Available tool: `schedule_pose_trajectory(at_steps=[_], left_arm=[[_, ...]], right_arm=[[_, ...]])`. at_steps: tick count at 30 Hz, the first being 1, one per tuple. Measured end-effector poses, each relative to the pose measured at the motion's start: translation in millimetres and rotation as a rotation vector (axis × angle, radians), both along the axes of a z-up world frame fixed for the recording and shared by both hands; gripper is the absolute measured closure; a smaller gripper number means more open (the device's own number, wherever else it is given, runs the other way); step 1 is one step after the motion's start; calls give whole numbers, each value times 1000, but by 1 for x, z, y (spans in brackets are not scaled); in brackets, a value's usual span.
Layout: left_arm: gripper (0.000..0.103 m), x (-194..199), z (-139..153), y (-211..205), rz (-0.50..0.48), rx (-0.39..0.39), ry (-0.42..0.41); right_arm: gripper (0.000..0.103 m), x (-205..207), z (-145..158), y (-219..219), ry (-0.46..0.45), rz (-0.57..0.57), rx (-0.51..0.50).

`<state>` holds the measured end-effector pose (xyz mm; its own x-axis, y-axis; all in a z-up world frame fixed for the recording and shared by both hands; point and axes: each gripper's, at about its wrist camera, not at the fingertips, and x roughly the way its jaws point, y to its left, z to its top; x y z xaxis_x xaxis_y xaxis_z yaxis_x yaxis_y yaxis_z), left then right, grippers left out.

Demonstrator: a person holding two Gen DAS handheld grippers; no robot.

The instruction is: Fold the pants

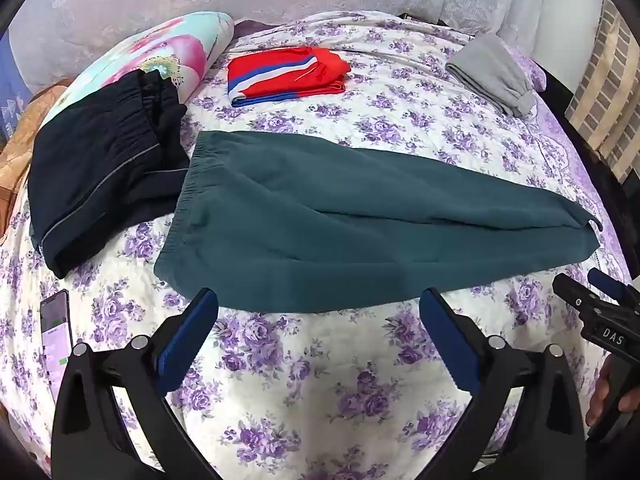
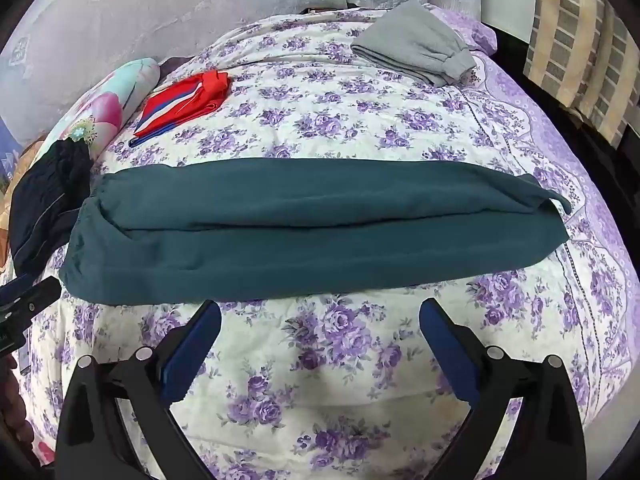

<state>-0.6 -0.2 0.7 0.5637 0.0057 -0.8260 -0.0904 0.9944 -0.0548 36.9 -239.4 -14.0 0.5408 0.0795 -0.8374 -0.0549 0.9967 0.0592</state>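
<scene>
Dark teal pants (image 1: 320, 220) lie flat on the flowered bed, folded lengthwise with one leg on the other, waistband at the left and cuffs at the right; they also show in the right wrist view (image 2: 280, 232). My left gripper (image 1: 318, 308) is open and empty, just in front of the pants' near edge. My right gripper (image 2: 320, 316) is open and empty, also just short of the near edge. The right gripper's tip shows at the right edge of the left wrist view (image 1: 592, 300).
Folded black pants (image 1: 100, 168) lie left of the teal pair. Folded red striped pants (image 1: 280, 76) and grey pants (image 1: 492, 72) lie farther back. A phone (image 1: 56, 328) lies at the left. A floral pillow (image 1: 160, 60) is behind the black pants.
</scene>
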Motion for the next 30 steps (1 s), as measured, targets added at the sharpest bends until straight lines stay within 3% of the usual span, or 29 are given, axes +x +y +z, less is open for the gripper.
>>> schedule_pose_trajectory(at_steps=[8,30], left_arm=[[5,-3,1,10,-6,-11,9],[5,-1,7,-12,-37,10,14]], right_arm=[[4,3,-1,-2,18,4,10],[4,-1,5,7,2,17,-2]])
